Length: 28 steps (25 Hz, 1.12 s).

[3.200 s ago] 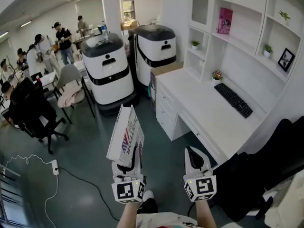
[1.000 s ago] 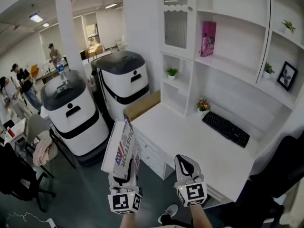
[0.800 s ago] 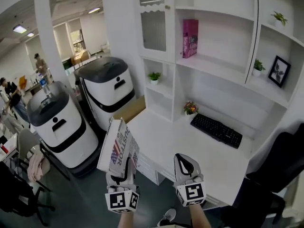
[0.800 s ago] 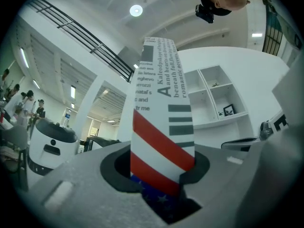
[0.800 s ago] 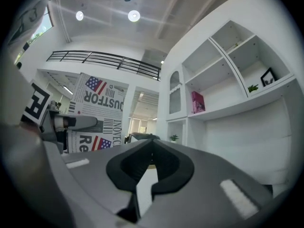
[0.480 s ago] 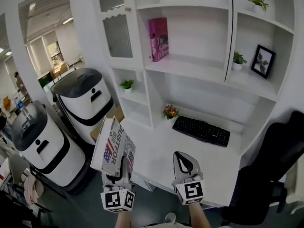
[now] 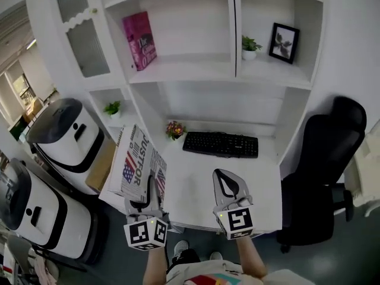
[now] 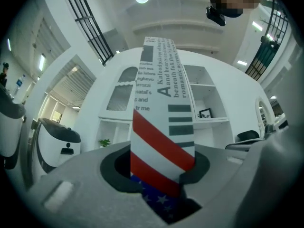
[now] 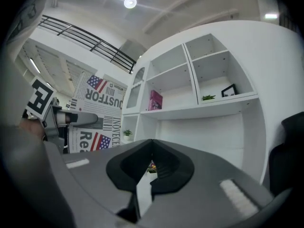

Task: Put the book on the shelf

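A thin book (image 7: 140,170) with a stars-and-stripes cover and black lettering stands upright in my left gripper (image 7: 146,198), which is shut on its lower edge. In the left gripper view the book (image 8: 161,103) rises from between the jaws of the left gripper (image 8: 161,175) and hides the middle of the shelf unit. My right gripper (image 7: 221,177) hovers beside it over the desk, shut and holding nothing; in its own view the right gripper (image 9: 149,144) shows its tips meeting. Ahead, a pink book (image 7: 139,40) leans on the white upper shelf (image 7: 184,70).
Below the shelves, a white desk (image 7: 202,186) carries a black keyboard (image 7: 221,144) and a small flower pot (image 7: 174,129). The right shelf bay holds a framed picture (image 7: 284,42) and a plant (image 7: 250,46). A black chair (image 7: 323,159) stands at the right; white rounded machines (image 7: 65,132) stand at the left.
The view has swung from the open room to face the desk and shelves squarely. Both grippers came round with it, the left still gripping the book.
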Available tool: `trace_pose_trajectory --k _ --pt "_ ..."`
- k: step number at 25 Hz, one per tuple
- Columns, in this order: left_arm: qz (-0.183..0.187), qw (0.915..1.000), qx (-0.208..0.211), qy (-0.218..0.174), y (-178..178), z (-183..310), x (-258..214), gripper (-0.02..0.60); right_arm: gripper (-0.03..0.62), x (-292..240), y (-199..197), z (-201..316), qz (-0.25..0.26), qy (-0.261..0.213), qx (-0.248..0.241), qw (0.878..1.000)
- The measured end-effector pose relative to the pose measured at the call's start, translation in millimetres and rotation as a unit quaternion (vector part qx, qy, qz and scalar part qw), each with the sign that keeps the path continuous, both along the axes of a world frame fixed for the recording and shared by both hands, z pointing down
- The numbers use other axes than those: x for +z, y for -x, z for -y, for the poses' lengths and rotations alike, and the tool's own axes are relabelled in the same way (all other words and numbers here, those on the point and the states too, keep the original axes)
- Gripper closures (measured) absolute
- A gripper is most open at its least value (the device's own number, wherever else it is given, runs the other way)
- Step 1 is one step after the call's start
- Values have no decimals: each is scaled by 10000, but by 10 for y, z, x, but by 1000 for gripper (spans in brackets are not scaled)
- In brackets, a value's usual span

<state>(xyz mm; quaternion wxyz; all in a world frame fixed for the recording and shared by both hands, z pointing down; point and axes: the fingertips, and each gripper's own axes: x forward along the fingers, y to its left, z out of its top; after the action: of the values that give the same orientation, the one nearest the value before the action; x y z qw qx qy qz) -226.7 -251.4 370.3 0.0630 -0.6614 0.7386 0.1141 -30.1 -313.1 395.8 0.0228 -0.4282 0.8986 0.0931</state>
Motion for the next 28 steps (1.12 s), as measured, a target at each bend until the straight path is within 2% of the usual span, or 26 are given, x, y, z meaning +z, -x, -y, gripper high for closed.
trace_pose_trajectory --k 6,12,17,23,26,28 --pt "35 9968 788 109 -46 420 -9 422 594 -49 -98 111 -48 71 839 9964" --pt "70 9921 1222 259 108 626 68 422 593 -14 51 134 12 172 1248 9920" --pt "-52 9893 1421 340 258 747 159 422 592 8 175 163 50 323 1428 9892" --pt "131 9857 1634 381 252 801 187 422 594 27 190 178 70 419 1635 9856" --pt "232 9855 1617 461 256 826 158 422 593 35 211 176 50 436 1671 9850" --pt "176 9854 1604 545 282 874 105 422 593 19 248 177 28 428 1641 9855"
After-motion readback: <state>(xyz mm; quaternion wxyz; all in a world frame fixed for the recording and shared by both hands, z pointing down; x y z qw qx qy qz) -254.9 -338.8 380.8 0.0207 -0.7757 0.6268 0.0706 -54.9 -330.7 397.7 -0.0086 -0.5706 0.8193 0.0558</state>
